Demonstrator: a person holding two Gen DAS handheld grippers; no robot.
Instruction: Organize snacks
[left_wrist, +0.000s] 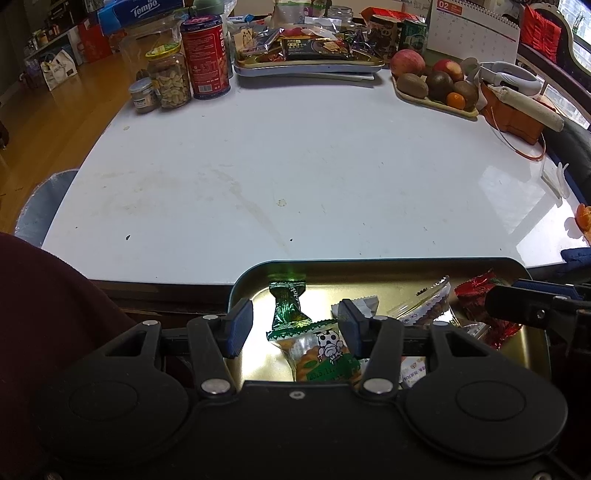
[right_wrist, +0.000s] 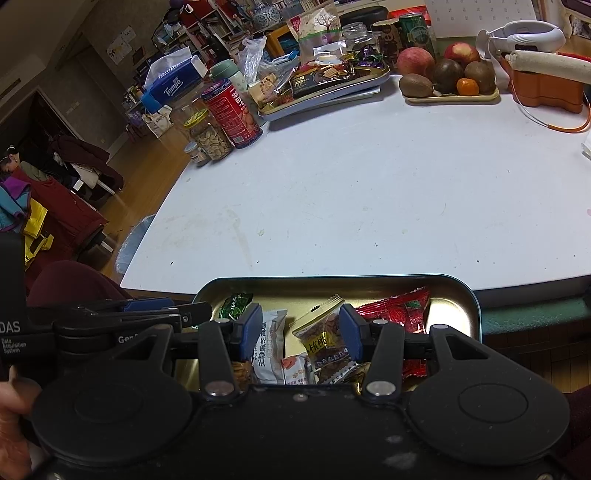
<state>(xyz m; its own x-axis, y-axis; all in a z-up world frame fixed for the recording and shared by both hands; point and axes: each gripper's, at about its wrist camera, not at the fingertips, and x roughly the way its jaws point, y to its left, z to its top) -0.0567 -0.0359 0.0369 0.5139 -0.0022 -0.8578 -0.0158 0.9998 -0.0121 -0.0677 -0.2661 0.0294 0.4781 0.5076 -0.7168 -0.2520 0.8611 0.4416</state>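
A gold tin tray (left_wrist: 369, 266) with a blue rim sits at the near edge of the white table (left_wrist: 295, 166) and holds several wrapped snacks. My left gripper (left_wrist: 295, 326) hangs open over its left part, with a green candy (left_wrist: 288, 302) and a cracker packet (left_wrist: 321, 354) below, between the fingers. My right gripper (right_wrist: 301, 328) stands open over the tray (right_wrist: 458, 295), with a white packet (right_wrist: 269, 347) and a walnut packet (right_wrist: 327, 339) between its fingers and a red packet (right_wrist: 402, 310) to its right. Whether any pad touches a packet I cannot tell.
At the table's far edge stand a second tray of snacks (left_wrist: 306, 66), a fruit tray (left_wrist: 436, 99), a red can (left_wrist: 205, 59) and a jar of nuts (left_wrist: 170, 81). An orange case (left_wrist: 513, 114) sits at far right. A dark red sleeve (left_wrist: 44, 314) is at left.
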